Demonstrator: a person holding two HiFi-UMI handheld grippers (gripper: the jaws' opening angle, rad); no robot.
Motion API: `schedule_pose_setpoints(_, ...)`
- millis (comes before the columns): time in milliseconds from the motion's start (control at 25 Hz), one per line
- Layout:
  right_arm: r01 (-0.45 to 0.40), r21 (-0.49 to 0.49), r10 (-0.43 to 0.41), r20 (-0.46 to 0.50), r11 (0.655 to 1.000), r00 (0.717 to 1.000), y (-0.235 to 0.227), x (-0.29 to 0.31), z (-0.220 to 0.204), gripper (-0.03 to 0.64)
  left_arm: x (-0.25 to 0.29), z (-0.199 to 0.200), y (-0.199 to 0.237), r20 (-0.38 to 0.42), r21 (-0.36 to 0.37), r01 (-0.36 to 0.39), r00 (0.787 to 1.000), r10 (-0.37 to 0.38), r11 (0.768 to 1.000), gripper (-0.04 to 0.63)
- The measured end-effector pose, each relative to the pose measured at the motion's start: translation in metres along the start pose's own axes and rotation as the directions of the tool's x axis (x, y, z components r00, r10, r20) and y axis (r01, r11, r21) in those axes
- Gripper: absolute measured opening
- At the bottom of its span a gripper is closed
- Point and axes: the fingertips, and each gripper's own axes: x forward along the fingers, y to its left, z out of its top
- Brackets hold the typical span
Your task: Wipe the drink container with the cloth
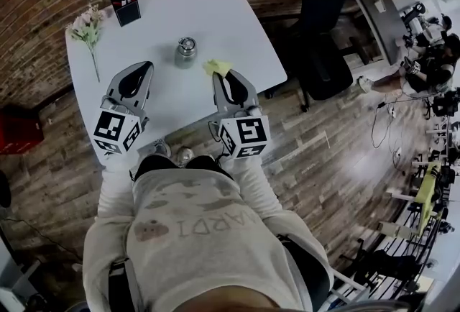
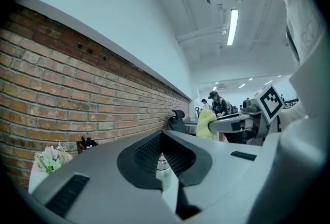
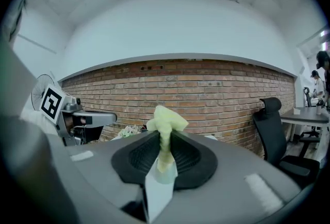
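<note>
Right gripper (image 1: 220, 75) has its jaws clamped on a bunched yellow-green cloth (image 1: 217, 67), which sticks out past the tips. Left gripper (image 1: 141, 67) has its jaws drawn together with only a sliver between them, holding nothing. I see both over the near half of a white table (image 1: 237, 23), one to each side of the drink container (image 1: 186, 52). It is a small metal bottle standing upright near the table's middle. Cloth and bottle are near each other but apart. Bare tabletop surrounds the bottle. Flowers (image 1: 86, 29) lie along the left edge, a black box (image 1: 126, 6) stands at the far-left corner, and an office chair (image 1: 323, 8) sits beyond the right edge.
</note>
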Motion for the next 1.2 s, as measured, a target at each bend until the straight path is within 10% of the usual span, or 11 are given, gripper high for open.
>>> schedule_pose_setpoints(1200,0.003,-0.027,0.0,0.095,1.0,0.995,-0.004,-0.024,0.031,0.072,-0.021,0.024,-0.017,0.089,0.011,-0.038,0.995,0.037,0.999,0.0)
